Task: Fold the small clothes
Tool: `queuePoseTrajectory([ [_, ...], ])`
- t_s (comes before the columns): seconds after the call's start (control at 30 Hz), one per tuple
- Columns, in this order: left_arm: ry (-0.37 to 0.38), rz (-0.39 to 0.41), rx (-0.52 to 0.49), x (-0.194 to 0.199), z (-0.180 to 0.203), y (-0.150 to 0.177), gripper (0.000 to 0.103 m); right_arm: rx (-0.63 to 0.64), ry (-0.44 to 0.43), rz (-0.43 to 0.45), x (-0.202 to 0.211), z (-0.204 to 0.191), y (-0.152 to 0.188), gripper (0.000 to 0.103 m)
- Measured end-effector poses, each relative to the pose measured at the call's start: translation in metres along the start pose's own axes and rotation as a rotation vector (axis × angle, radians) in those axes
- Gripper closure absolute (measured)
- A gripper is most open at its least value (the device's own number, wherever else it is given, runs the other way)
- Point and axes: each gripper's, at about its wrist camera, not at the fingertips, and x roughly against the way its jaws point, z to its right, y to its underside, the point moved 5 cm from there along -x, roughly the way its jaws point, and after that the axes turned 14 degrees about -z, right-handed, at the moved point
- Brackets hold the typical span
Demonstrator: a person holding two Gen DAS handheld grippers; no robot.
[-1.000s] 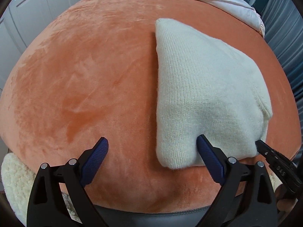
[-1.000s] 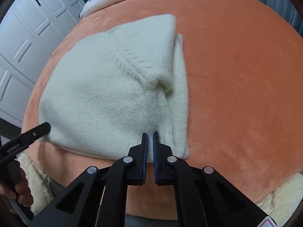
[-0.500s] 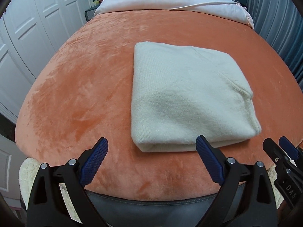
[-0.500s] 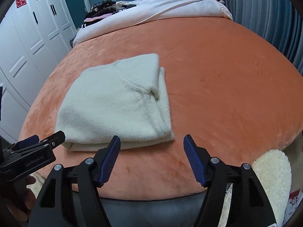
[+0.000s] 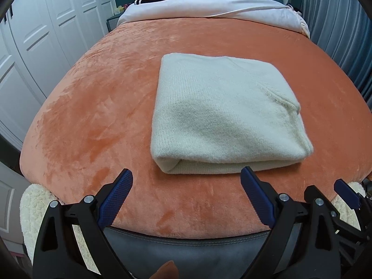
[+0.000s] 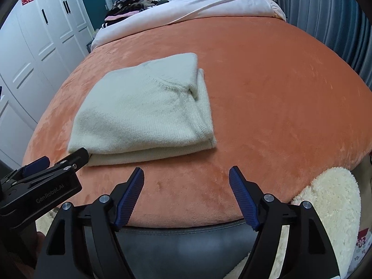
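A cream knitted sweater (image 5: 223, 118) lies folded into a neat rectangle on the orange velvet bed cover (image 5: 97, 107). It also shows in the right wrist view (image 6: 144, 114). My left gripper (image 5: 186, 179) is open and empty, held back from the sweater's near edge over the bed's front edge. My right gripper (image 6: 186, 176) is open and empty, just short of the sweater's near right corner. The left gripper also shows in the right wrist view (image 6: 55, 165), and the right gripper at the right edge of the left wrist view (image 5: 330, 190).
A pale pink sheet (image 5: 209, 7) and a pile of dark clothes (image 6: 130, 4) lie at the bed's far end. White wardrobe doors (image 5: 34, 41) stand on the left, grey-blue curtains (image 6: 330, 9) on the right. A fluffy cream rug (image 6: 330, 204) lies below the bed's front edge.
My right gripper let go of the sweater's near edge and opened. Both grippers pulled back toward the bed's front edge. The sweater stays folded on the cover.
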Motion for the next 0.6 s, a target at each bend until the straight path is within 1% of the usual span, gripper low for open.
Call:
queuePoseTrajectory([
  [0.23, -0.010, 0.012, -0.003, -0.0001, 0.0052, 0.0088, 0.012, 0.016, 0.015, 0.004, -0.0024, -0.0064, 0.0091, 0.027],
  [0.6, -0.026, 0.022, -0.003, 0.0030, 0.0058, 0.0085, 0.012, 0.018, 0.015, 0.016, 0.0006, -0.0088, 0.0095, 0.026],
])
